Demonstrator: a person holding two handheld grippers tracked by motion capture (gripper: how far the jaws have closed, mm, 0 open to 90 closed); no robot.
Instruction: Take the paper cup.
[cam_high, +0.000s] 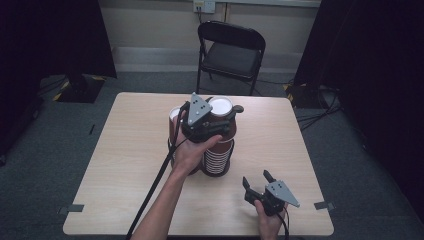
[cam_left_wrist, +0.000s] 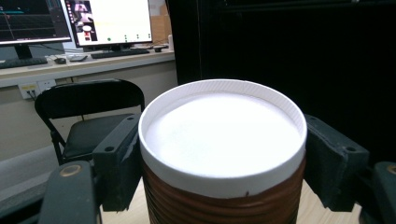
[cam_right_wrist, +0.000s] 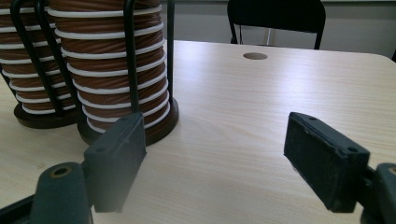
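Left claw (cam_high: 214, 121) raised, clamped on top cup (cam_left_wrist: 223, 144); right claw (cam_high: 257, 180) low near table edge, jaws apart.

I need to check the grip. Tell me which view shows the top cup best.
The left gripper view: the top cup sits close up between the left tongs, both jaws against its sides. The high view shows it small, partly behind the hand. The right gripper view shows the stacks below.
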